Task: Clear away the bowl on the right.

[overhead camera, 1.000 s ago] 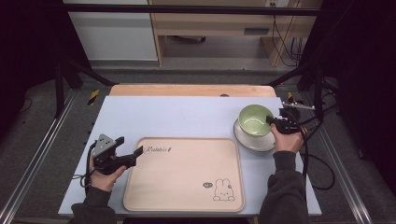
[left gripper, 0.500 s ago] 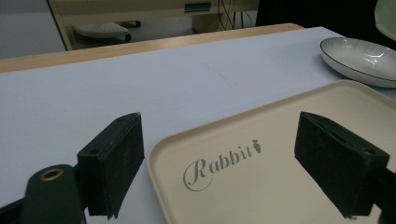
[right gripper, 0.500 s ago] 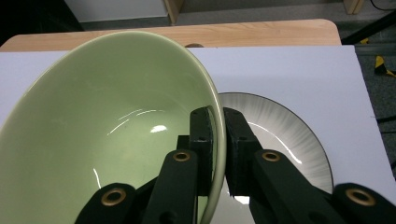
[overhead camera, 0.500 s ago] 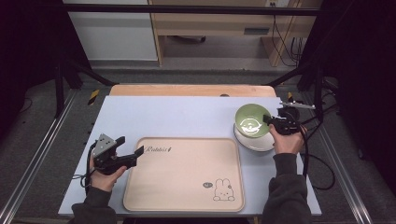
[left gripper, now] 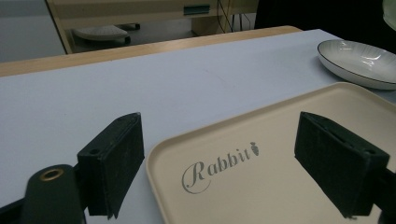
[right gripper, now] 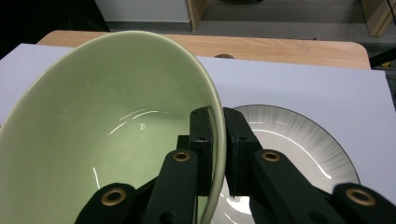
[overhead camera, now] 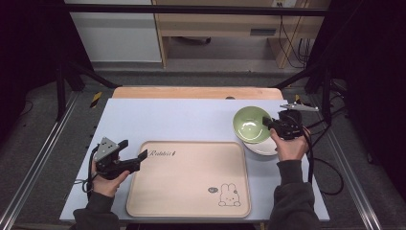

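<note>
the tabletop point(overhead camera: 182, 120) carries a tray point(overhead camera: 189, 179) at its near edge and a plate point(overhead camera: 263, 147) near the right edge. the right tool point(overhead camera: 266, 122) clamps the bowl point(overhead camera: 249, 123) rim, tilted above the plate. the left tool point(overhead camera: 134, 154) gapes at the tray's left corner.

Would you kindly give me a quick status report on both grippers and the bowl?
Right gripper shut on green bowl rim, bowl tilted above white plate. Left gripper open, over tray corner. Nothing blocking.

green bowl point(overhead camera: 251, 124), white streaked plate point(right gripper: 299, 135)
</note>
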Motion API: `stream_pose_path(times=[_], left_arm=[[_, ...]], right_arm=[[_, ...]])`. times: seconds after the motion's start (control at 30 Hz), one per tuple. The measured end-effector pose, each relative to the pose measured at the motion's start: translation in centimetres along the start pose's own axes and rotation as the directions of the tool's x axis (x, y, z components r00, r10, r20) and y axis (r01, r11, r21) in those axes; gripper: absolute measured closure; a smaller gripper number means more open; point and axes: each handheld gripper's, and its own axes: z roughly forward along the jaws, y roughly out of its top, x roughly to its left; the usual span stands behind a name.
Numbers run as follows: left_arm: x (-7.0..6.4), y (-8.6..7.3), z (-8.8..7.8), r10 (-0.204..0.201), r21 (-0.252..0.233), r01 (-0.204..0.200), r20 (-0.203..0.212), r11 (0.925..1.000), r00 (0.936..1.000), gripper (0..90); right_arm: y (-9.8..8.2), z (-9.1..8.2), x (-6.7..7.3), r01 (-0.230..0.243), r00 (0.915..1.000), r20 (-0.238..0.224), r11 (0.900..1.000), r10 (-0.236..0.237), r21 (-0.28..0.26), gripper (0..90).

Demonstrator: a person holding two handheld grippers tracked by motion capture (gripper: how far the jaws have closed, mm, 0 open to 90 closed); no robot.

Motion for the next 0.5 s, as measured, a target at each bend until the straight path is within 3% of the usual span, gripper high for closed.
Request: stream_pose_path(times=[0.5], left_arm=[[-0.3, 0.3, -0.4, 0.01, -0.017, -0.009, 0.011, 0.9998, 0.9999, 15.3]], right_arm=[[0.6, -0.8, 2.6, 0.063, 0.9971, -0.041, 0.998, -0.064, -0.02, 83.6]])
